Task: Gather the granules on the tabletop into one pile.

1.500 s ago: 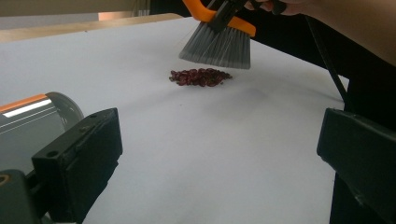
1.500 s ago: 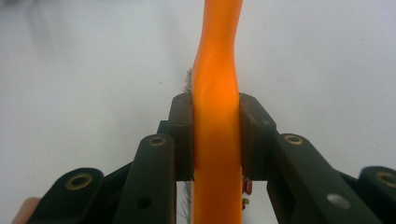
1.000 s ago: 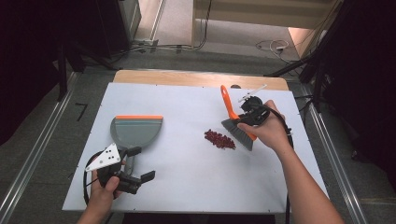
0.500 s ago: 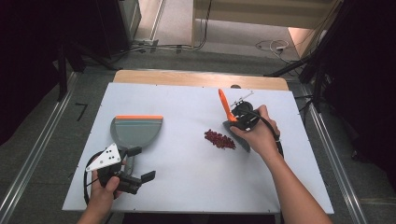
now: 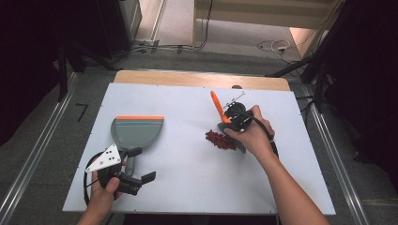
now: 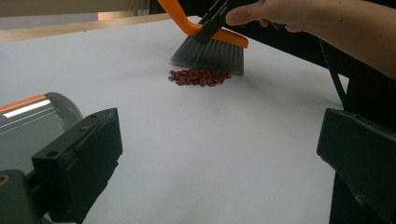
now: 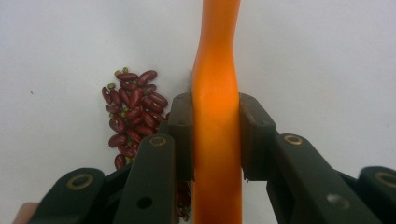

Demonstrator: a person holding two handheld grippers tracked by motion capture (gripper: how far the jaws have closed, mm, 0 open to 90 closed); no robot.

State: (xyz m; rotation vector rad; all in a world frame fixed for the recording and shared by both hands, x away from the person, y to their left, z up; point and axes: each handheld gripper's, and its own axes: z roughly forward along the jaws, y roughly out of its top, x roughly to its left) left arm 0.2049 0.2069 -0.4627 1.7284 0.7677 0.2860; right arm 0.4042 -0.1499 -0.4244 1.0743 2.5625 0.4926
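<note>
1. Orange plastic forms the handle of the brush; the right gripper is clamping this handle between its two black jaws, one pad pressing on each side.
2. In the high view, the right gripper is sitting at the right half of the white table, with the person's right hand wrapped around it and the handle pointing up and away from the person.
3. Grey bristles are resting on the table surface just behind the pile of red beans, touching or nearly touching its far edge as the left gripper view presents it.
4. The pile is lying near the middle of the table, just to the left of the brush head; a few small green grains are mixed among the red beans.
5. The left gripper is resting at the near left edge of the table, held in the person's left hand; its jaws are standing wide apart with nothing between them.
6. A grey dustpan with an orange front lip is lying flat just ahead of the left gripper, well apart from the beans, its lip facing away from the person.
</note>
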